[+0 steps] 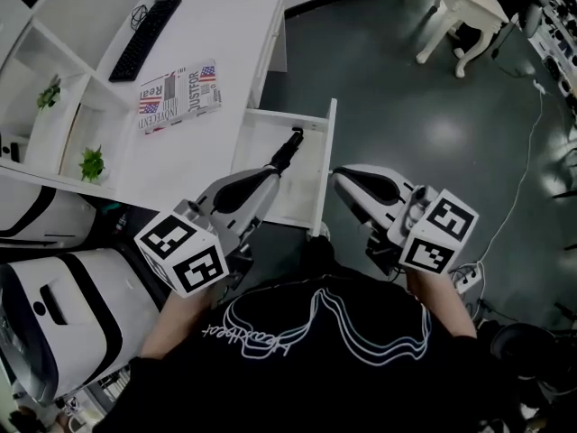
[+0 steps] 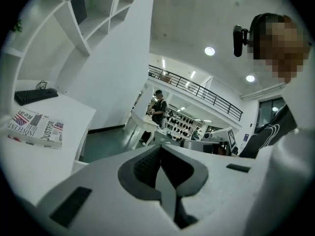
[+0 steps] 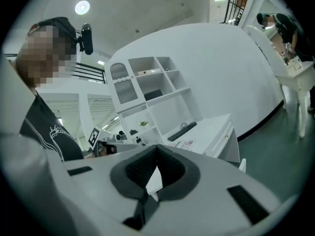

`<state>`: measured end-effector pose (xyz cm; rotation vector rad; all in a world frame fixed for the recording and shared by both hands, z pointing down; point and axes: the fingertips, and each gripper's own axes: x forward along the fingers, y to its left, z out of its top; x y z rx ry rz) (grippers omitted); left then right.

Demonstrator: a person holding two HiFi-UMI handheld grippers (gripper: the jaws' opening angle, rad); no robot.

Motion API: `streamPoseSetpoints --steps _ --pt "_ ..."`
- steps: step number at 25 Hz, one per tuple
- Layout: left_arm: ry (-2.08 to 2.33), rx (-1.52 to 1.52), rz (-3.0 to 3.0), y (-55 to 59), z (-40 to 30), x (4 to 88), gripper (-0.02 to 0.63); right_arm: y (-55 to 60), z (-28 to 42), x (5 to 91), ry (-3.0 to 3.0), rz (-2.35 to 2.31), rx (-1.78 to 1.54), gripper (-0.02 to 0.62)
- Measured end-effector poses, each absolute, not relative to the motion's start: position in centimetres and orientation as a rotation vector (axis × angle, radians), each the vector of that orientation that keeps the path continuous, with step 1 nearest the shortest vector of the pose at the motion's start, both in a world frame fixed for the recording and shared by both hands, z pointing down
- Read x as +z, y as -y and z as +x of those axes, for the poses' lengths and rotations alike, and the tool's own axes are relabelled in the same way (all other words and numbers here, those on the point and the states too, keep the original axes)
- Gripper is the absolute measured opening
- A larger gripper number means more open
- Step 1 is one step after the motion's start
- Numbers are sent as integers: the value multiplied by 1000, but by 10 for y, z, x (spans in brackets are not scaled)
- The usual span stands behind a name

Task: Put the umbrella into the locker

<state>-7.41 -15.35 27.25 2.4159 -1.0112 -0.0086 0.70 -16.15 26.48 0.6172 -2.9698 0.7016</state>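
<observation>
The drawer [image 1: 326, 152] of the white desk [image 1: 225, 25] stands pulled open. A slim black object [image 1: 292, 142], which looks like the folded umbrella, lies at the drawer's far end. My left gripper [image 1: 273, 166] hovers over the drawer, roughly level, and its tip overlaps the black object's near end. In the left gripper view the left gripper [image 2: 160, 149] has its dark pads pressed together with nothing between them. My right gripper [image 1: 338, 179] hangs just right of the drawer's edge. The right gripper [image 3: 156, 149] also has its pads meeting at the tip and holds nothing.
A black keyboard [image 1: 144, 39] and a magazine [image 1: 178, 96] lie on the desk. A white shelf with small plants [image 1: 90, 163] stands to the left. A white-and-black unit [image 1: 54, 314] sits at lower left. A white table [image 1: 460, 7] and a person [image 2: 157, 107] are across the grey floor.
</observation>
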Motion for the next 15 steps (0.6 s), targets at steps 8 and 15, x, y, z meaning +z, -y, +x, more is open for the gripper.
streamPoseSetpoints --steps 8,15 --pt "999 -31 2460 128 -76 261 6 141 1 257 2987 672 643 3" --pt "976 -29 2452 114 -78 267 6 132 1 266 2981 692 681 3"
